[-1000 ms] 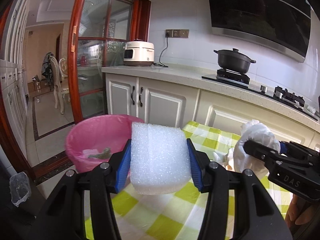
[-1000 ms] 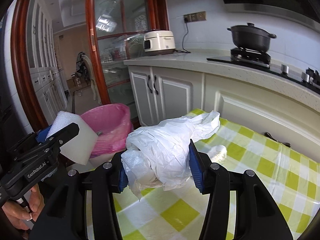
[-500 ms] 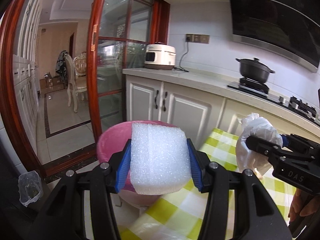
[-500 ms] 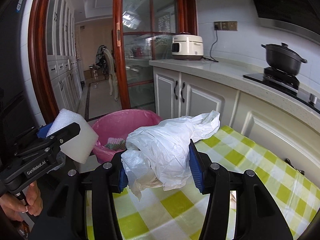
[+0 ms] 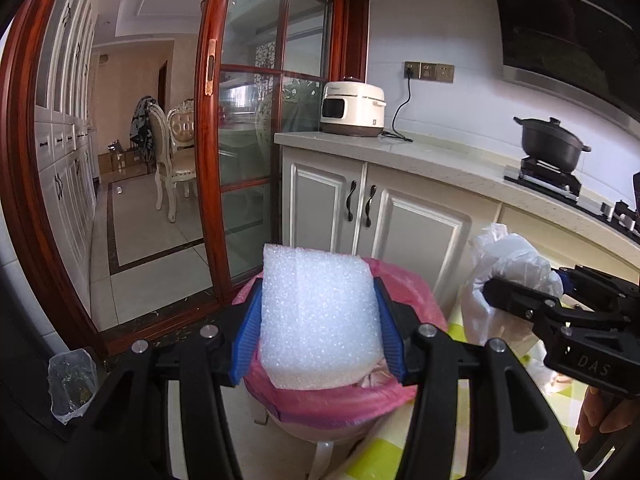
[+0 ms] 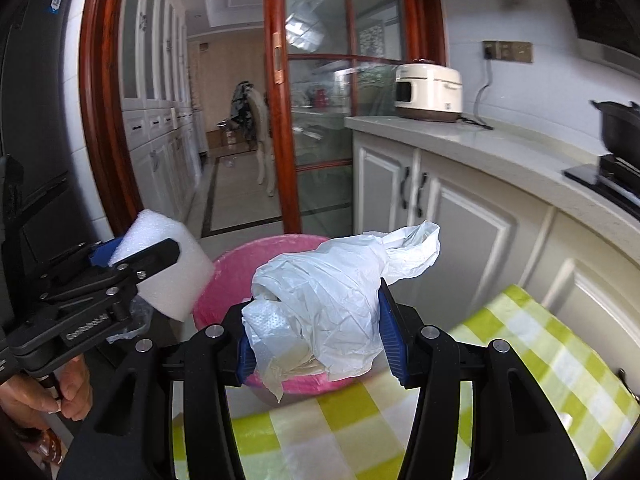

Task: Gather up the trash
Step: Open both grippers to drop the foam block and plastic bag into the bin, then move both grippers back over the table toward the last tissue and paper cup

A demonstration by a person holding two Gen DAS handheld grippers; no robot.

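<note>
Fingers of the left gripper (image 5: pixel 318 328) are clamping a white foam block (image 5: pixel 320 320) just above the pink-lined trash bin (image 5: pixel 340 404), while the right gripper (image 6: pixel 316 328) is squeezing a crumpled white plastic bag (image 6: pixel 332 304) near the bin's rim, over the edge of the checkered tabletop (image 6: pixel 520 344). Both loads are being carried to the drop (neither looks released yet). Next, each gripper probably needs centring over the bin's mouth before opening.

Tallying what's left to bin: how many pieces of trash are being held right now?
2: a foam block in the left claw, a crumpled plastic bag in the right claw.
</note>
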